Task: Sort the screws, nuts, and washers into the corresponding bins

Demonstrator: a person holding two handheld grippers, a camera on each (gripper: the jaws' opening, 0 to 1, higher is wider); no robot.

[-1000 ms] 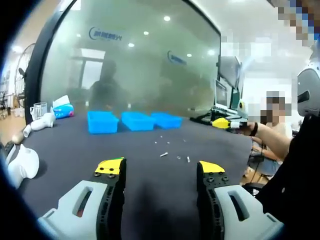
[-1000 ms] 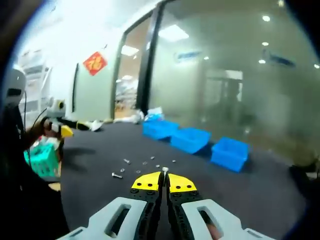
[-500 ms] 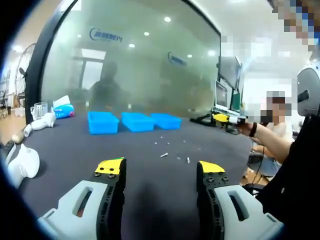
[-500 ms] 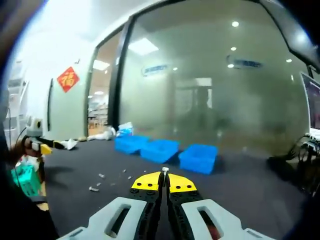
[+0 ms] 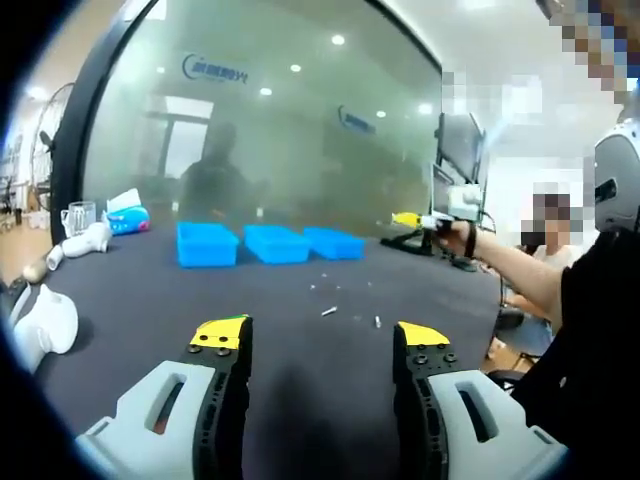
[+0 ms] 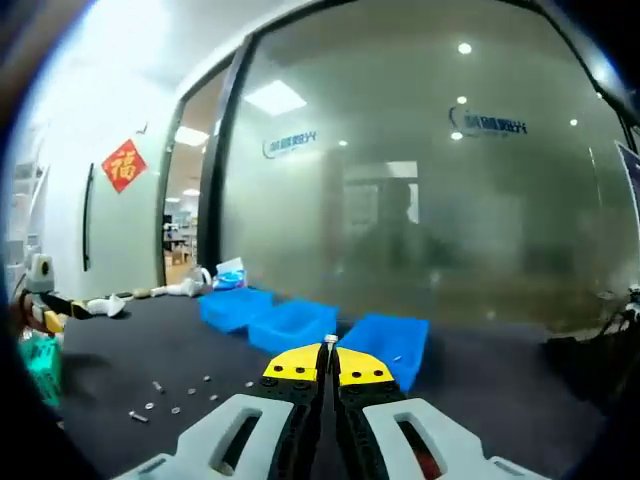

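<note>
Your left gripper (image 5: 320, 340) hangs over the dark grey table (image 5: 130, 300) with its yellow-tipped jaws wide apart. Beyond them lie small scattered metal fasteners (image 5: 328, 311), then three blue plastic bins (image 5: 275, 243) in a row before the frosted glass wall (image 5: 290, 130).

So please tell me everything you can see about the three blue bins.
The three blue bins are open-topped rectangular trays, plastic by their look, standing upright in a row on the dark table before the frosted glass wall. They sit close together; whether they touch is unclear. In the right gripper view they lie just beyond the gripper, and the nearest holds small pale specks.
</note>
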